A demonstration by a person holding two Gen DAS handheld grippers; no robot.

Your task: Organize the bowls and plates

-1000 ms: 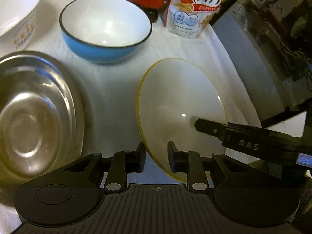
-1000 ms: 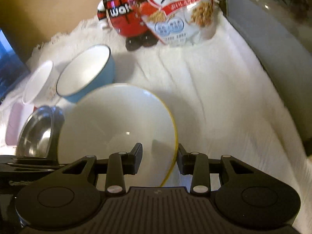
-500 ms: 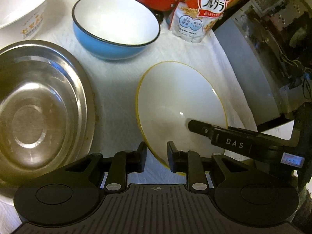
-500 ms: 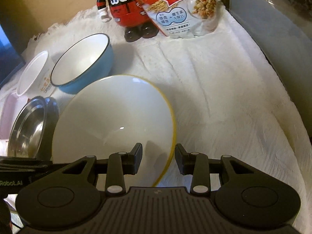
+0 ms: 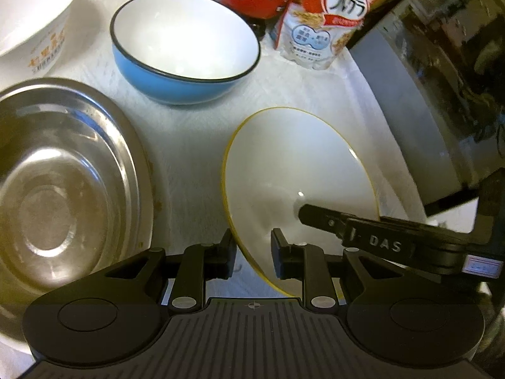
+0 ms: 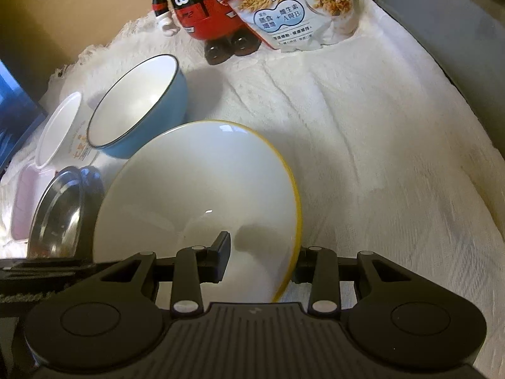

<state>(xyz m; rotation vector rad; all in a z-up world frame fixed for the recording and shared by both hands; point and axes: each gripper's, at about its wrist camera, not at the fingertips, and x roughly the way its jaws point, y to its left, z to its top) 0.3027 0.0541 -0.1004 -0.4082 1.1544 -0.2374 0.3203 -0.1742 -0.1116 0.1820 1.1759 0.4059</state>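
A white bowl with a yellow rim (image 5: pixel 300 164) hangs tilted over the white cloth between both grippers. My left gripper (image 5: pixel 252 254) straddles its near-left rim. Its jaws are opening, and a slight gap shows at the inner pad. My right gripper (image 6: pixel 260 257) is shut on the same bowl (image 6: pixel 195 189) at the opposite rim. One finger lies inside the bowl and the other is hidden behind the rim. A blue bowl (image 5: pixel 186 41) with a white inside stands behind. To the left sits a steel bowl (image 5: pixel 63 183).
A white printed cup (image 5: pixel 34 31) stands at the far left, with a pink container (image 6: pixel 22 202) beside it. A cereal bag (image 6: pixel 300 3) and a red figure (image 6: pixel 195 6) stand at the back. A grey appliance (image 5: pixel 410 94) borders the cloth on the right.
The left jaws stand slightly wider around the rim. In the right wrist view the bowl sits a little nearer and the inner finger reaches further over its inside.
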